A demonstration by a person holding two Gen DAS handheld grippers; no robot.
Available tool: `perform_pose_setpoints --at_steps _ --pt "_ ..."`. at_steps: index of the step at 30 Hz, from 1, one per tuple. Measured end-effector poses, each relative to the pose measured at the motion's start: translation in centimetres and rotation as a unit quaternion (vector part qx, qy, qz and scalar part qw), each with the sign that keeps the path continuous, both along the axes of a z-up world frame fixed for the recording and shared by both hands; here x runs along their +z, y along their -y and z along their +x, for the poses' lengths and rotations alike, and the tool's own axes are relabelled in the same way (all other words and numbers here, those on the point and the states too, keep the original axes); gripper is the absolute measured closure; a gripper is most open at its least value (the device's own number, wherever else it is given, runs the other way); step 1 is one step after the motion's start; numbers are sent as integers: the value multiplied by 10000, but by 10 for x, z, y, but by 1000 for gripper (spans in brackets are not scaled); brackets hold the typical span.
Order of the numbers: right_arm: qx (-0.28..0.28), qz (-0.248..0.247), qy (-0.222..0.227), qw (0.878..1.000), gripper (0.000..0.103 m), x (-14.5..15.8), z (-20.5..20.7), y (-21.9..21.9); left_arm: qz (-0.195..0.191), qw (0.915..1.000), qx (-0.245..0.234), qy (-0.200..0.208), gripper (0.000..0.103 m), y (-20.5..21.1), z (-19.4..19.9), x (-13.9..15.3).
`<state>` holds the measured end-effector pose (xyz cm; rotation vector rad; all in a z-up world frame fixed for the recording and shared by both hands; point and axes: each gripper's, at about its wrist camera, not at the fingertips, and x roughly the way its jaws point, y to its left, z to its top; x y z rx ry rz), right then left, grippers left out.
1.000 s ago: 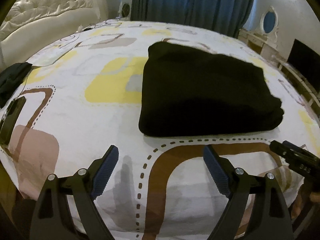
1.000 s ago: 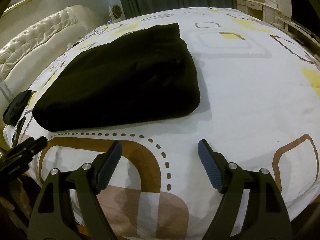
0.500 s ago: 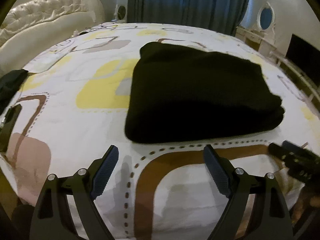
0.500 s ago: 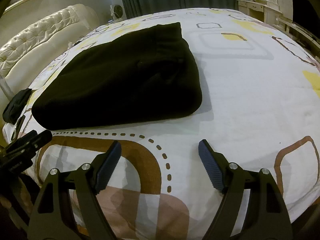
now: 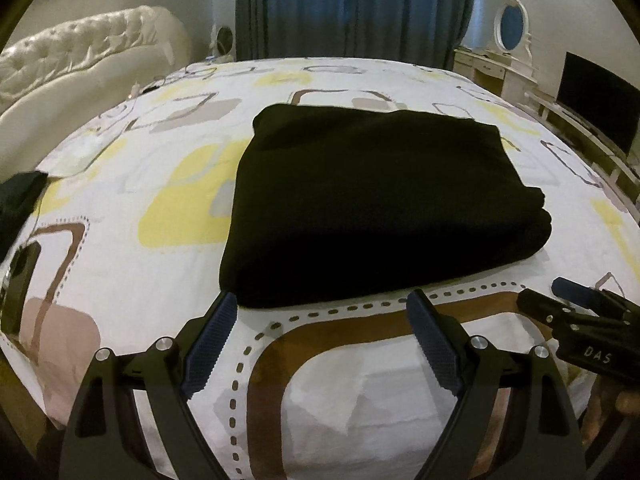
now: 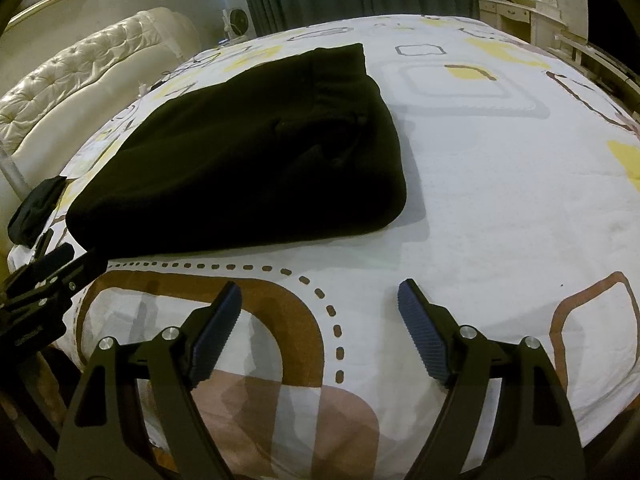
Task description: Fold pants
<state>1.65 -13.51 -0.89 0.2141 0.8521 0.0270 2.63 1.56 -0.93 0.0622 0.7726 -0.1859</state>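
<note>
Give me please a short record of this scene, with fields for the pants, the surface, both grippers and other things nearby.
pants: black pants, folded into a thick rectangle, lying flat
surface: bed cover, white with yellow and brown shapes
left gripper: left gripper, open, empty, at the near edge of the pants
right gripper: right gripper, open, empty, over bare cover
other: small dark cloth at the bed's left edge

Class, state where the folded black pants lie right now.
The folded black pants lie on the patterned bedspread, just beyond the open left gripper and ahead-left of the right gripper.
</note>
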Motion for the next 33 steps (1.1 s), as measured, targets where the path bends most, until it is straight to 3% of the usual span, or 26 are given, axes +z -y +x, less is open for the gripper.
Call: perform_pose_setpoints --at_steps 2,9,19,21,24,27,33 --pt "42 58 10 10000 16 0 0 -1 33 10000 -26 44 17 3 0 2" --pt "57 73 22 10000 16 1 -1 0 127 9999 -41 65 17 6 2 4" --pt "64 70 11 10000 16 1 -1 0 370 9984 420 84 16 6 2 2" --pt "70 66 10 10000 16 1 -1 0 224 9993 289 99 16 6 2 5" --pt "58 94 33 9999 16 1 -1 1 319 9994 -15 161 16 13 1 7" --pt "-1 161 86 9998 16 4 -3 6 434 9985 -85 323 16 16 0 11" --pt "-104 234 192 9995 16 11 -7 17 247 9994 2 222 16 10 2 12"
